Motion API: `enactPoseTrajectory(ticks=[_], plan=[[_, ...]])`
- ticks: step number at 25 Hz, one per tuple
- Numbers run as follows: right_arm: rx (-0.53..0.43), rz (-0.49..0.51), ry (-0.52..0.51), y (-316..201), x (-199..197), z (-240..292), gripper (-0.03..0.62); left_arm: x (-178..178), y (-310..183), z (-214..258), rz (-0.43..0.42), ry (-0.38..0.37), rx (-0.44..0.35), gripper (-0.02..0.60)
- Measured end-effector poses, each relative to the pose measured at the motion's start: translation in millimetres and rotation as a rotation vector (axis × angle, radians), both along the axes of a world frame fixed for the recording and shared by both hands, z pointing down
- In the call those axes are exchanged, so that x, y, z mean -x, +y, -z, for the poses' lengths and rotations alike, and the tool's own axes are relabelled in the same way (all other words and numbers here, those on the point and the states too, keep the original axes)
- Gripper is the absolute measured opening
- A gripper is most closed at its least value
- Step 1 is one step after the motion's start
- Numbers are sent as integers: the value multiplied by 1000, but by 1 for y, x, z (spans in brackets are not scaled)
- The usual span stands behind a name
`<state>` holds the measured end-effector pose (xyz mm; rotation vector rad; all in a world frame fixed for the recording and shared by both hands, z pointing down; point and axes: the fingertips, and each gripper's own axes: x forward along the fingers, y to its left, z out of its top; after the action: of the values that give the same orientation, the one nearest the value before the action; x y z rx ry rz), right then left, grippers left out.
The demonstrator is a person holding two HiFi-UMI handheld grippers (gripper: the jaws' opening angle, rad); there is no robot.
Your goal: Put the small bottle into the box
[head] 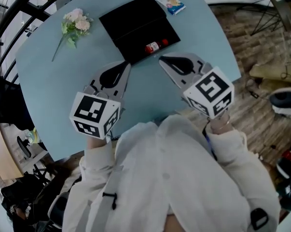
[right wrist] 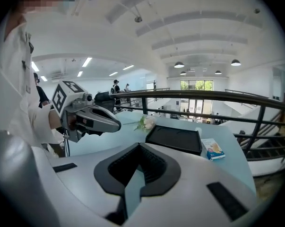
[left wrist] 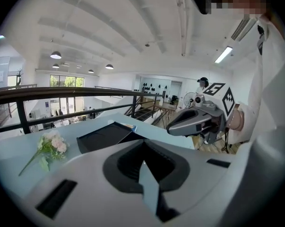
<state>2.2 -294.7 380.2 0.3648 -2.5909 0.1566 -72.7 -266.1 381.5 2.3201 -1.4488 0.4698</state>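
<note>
The small bottle (head: 152, 47), red with a white label, lies inside the black box (head: 131, 23) near its front right corner, with a small red piece (head: 164, 41) beside it. My left gripper (head: 129, 65) is shut and empty, its tip just short of the box's front edge. On the other side, my right gripper (head: 160, 58) is also shut and empty, close to the front right of the box and near the bottle. The left gripper view shows the box (left wrist: 107, 134) and the right gripper (left wrist: 169, 126). Neither gripper view shows the bottle.
The round pale blue table (head: 48, 81) carries a small bunch of pink flowers (head: 75, 24) at the far left and a small printed packet (head: 170, 2) behind the box. The table's edge and a wooden floor (head: 251, 47) lie to the right. A railing (right wrist: 218, 97) runs beyond the table.
</note>
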Motion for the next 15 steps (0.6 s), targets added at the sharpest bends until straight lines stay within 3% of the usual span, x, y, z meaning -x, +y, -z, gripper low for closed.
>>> enactPoseTrajectory(ticks=[5, 12, 15], plan=[[31, 104, 90, 23, 8, -5, 2, 3, 7, -11, 22, 12, 33, 3], [18, 210, 141, 32, 13, -12, 2, -5, 11, -24, 16, 34, 58, 3], [36, 221, 112, 36, 17, -13, 2, -8, 11, -33, 7, 30, 76, 3]])
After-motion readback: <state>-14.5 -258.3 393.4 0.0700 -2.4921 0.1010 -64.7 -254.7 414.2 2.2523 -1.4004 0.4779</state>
